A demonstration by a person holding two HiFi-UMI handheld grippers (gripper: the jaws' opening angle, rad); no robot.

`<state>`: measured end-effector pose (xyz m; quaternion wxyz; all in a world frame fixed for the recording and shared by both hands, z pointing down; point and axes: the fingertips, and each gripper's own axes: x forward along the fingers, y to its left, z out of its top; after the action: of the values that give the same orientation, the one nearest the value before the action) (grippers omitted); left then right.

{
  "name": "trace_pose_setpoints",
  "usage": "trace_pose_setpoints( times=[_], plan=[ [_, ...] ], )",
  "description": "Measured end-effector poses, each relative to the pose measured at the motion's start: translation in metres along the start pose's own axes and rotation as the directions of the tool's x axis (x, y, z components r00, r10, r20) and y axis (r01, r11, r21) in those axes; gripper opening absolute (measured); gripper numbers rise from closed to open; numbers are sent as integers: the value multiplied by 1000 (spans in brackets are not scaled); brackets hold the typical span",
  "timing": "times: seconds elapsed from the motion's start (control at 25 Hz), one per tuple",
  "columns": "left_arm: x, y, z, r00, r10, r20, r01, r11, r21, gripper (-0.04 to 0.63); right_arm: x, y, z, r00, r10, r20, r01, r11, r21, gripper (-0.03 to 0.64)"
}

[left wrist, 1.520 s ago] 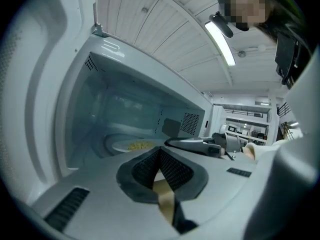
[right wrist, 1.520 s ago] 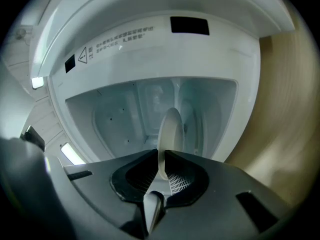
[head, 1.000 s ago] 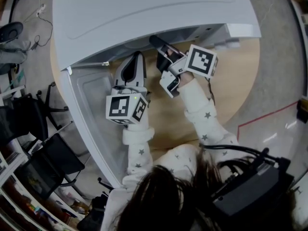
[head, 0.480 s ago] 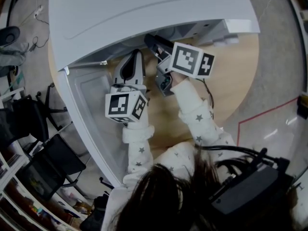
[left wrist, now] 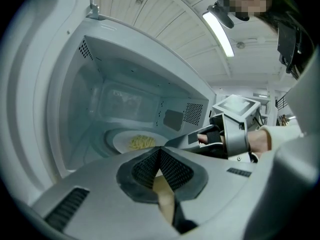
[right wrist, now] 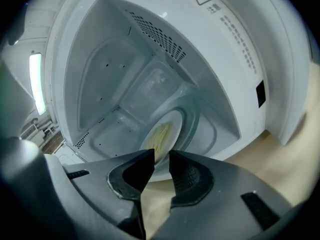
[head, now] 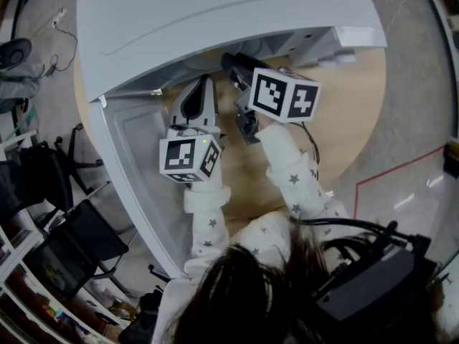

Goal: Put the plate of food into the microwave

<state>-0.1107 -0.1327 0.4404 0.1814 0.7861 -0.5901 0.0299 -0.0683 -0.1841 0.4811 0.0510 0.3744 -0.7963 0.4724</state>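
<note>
Wooden table bears the open microwave; the plate of food lies inside — straight ahead of the right gripper, jaws just opened and empty, nearer than the clenched left gripper.

An office-like lab: black office chairs beside the round wooden table bearing the microwave, red tape on the grey floor, ceiling strip lights.
</note>
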Motion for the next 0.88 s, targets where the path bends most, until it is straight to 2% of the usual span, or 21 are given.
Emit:
trace_pose_setpoints(
  times=[0.48, 0.56, 0.76, 0.88],
  plan=[
    [-1, 1, -11, 1000, 1, -23, -1, 1000, 8, -5, -1, -4, -8, 999, -1, -38, 1, 1000, -14, 87],
    [-1, 3, -12, 1000, 2, -24, -1, 1000, 6, -5, -1, -5, -10, 999, 9, -37, -8, 1000, 7, 123],
    [-2, 5, -17, 1000, 8, -27, -8, 1000, 2, -5, 0, -8, -14, 999, 26, -43, -24, 999, 42, 123],
    [-4, 5, -15, 1000, 8, -19, -8, 1000, 8, -5, -3, -10, -20, 998, 53, -44, -48, 994, 102, 121]
  ],
)
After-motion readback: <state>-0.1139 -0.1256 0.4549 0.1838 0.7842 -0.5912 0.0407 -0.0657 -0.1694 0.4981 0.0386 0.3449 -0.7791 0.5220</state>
